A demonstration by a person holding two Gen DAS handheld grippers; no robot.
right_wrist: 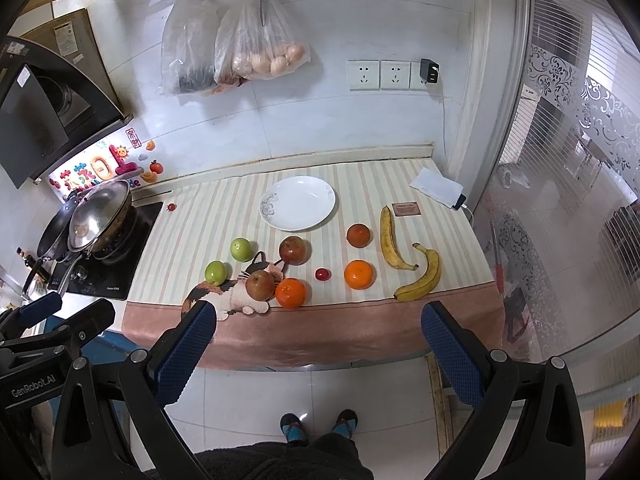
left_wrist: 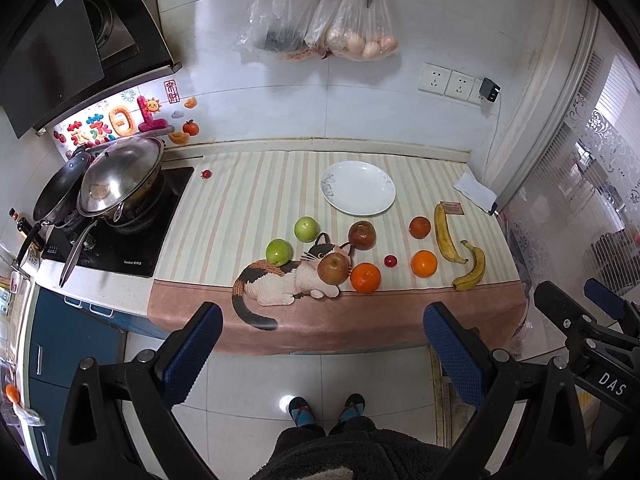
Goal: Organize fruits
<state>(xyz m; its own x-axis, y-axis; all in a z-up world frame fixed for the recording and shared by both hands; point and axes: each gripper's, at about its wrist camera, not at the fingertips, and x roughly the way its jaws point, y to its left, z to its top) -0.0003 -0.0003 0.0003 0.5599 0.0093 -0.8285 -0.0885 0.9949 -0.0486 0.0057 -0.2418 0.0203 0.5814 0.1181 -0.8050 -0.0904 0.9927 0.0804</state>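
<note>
We hold both tongs spread wide and grasping nothing, the left tongs [left_wrist: 322, 334] and right tongs [right_wrist: 318, 334] hanging over the floor just off the worktop's [right_wrist: 360, 324] front edge. On its striped cloth the white plate [right_wrist: 298, 203] sits bare toward the wall. Nearer us lie two green apples [right_wrist: 216, 273], two reddish apples [right_wrist: 295, 250], three oranges [right_wrist: 290, 293], a small red fruit [right_wrist: 322, 274] and, to the right, two bananas [right_wrist: 420, 276].

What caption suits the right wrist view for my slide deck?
Open right gripper held back from striped countertop mat with scattered apples, oranges, two yellow bananas and an empty white plate.
</note>
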